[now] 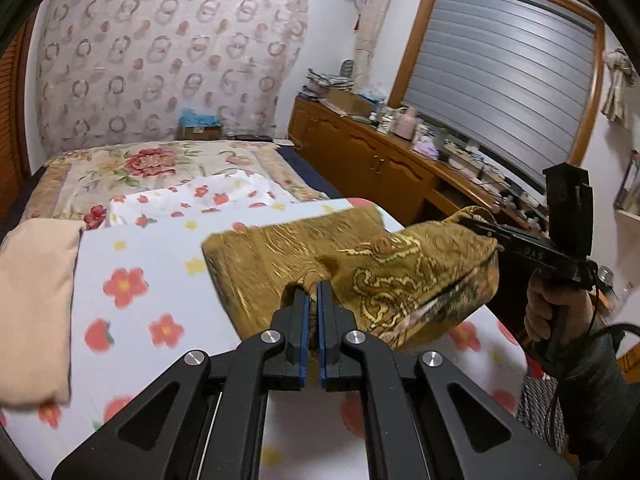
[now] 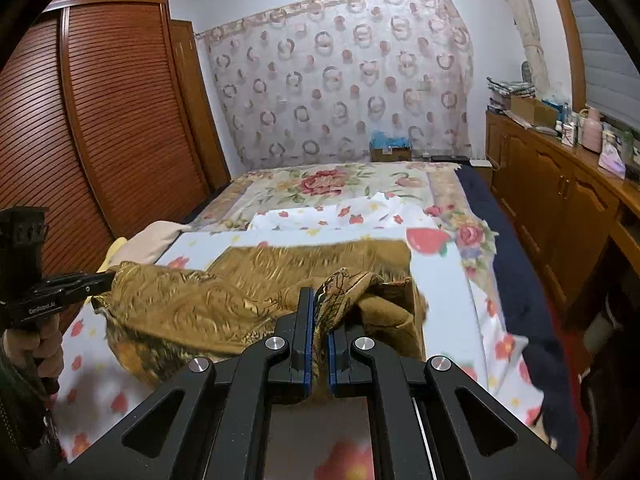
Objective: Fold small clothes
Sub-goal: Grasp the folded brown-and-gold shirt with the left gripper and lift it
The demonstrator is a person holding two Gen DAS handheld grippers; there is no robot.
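A gold-brown patterned garment (image 1: 372,276) hangs lifted above the white flowered sheet (image 1: 152,264) of the bed. My left gripper (image 1: 314,292) is shut on the near edge of the cloth, which bunches around its blue pads. My right gripper (image 1: 470,222), held by a hand at the right of the left wrist view, pinches the garment's other corner. In the right wrist view the right gripper (image 2: 320,308) is shut on a fold of the garment (image 2: 224,304), and the left gripper (image 2: 106,278) grips its left end. The far half of the cloth still lies on the sheet (image 2: 444,276).
A folded beige cloth (image 1: 36,304) lies at the bed's left edge. A flowered quilt (image 2: 332,188) covers the far bed. A wooden cabinet (image 1: 380,168) with clutter runs along the right wall under a shuttered window. A slatted wardrobe (image 2: 100,120) stands left.
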